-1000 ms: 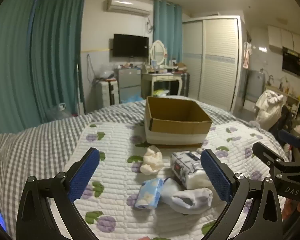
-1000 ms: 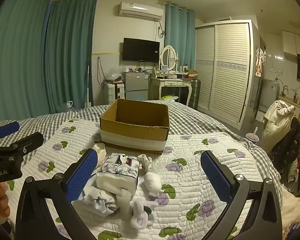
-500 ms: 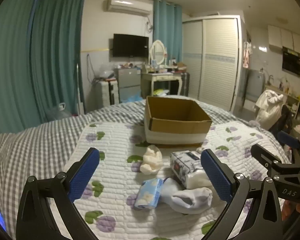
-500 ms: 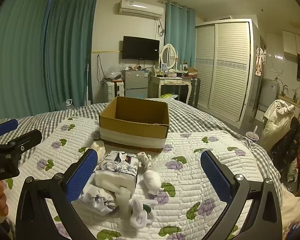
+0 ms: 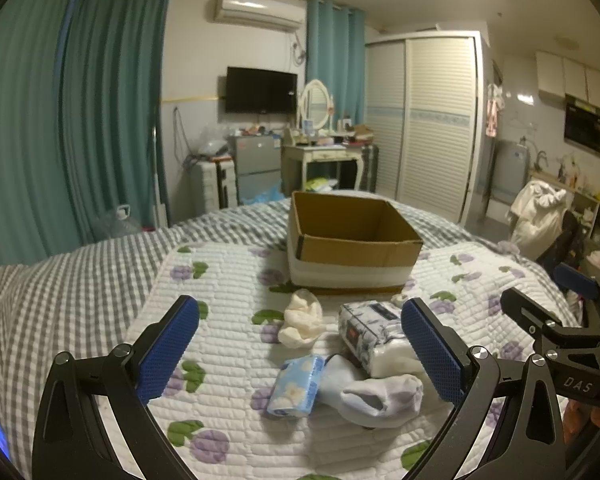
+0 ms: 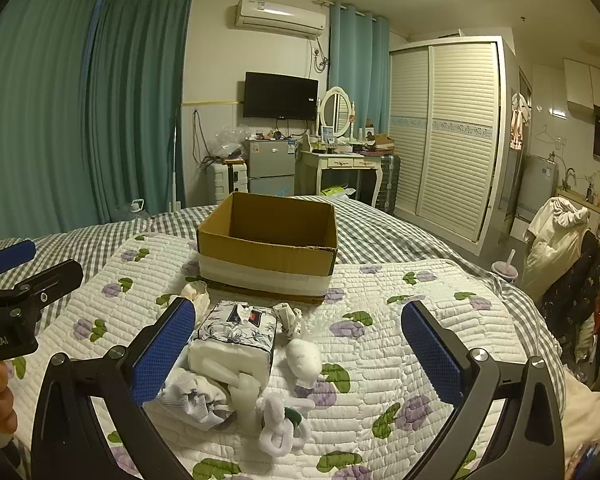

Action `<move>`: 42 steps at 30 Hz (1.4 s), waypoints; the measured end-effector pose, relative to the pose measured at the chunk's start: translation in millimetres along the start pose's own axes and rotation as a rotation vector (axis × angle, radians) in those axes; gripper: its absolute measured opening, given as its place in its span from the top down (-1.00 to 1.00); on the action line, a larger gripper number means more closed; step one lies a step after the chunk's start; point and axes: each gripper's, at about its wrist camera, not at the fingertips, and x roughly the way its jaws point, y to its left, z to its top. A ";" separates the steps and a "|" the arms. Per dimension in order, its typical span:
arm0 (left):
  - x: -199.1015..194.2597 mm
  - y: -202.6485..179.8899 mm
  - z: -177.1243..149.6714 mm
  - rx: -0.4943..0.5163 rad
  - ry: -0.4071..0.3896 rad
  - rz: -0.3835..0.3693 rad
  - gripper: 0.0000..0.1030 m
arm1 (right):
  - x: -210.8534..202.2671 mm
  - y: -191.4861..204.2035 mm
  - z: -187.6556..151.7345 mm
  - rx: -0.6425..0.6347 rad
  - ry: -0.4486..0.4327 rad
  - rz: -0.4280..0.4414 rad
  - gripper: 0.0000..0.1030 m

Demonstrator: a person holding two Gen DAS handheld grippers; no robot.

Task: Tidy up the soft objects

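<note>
An open cardboard box (image 5: 352,244) (image 6: 268,246) stands on the quilted bed. In front of it lie soft things: a cream sock ball (image 5: 302,320), a floral tissue pack (image 5: 378,330) (image 6: 236,336), a small blue tissue packet (image 5: 296,386), a pale blue sock (image 5: 376,394), a white sock roll (image 6: 303,358) and a white plush toy (image 6: 278,420). My left gripper (image 5: 300,350) is open and empty above the pile. My right gripper (image 6: 300,354) is open and empty above the tissue pack and white socks.
The white quilt with purple flowers (image 6: 400,320) lies over a grey checked bedspread (image 5: 60,280). Beyond the bed are teal curtains (image 5: 100,120), a dressing table (image 6: 348,164), a small fridge (image 6: 270,168) and a wardrobe (image 6: 452,136). A chair with clothes (image 6: 560,248) stands right.
Both grippers have drifted slightly forward and lower towards the pile. Nothing has been taken hold of and no object has moved.
</note>
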 end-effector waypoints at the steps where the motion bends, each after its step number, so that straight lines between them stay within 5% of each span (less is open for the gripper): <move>1: -0.1 0.1 0.0 0.000 0.000 -0.001 -1.00 | 0.2 -0.1 -0.2 0.000 0.000 0.000 -1.00; 42: 2.4 -3.5 -2.5 0.004 0.008 -0.003 -1.00 | 2.3 -2.9 -2.4 0.008 0.005 0.000 -1.00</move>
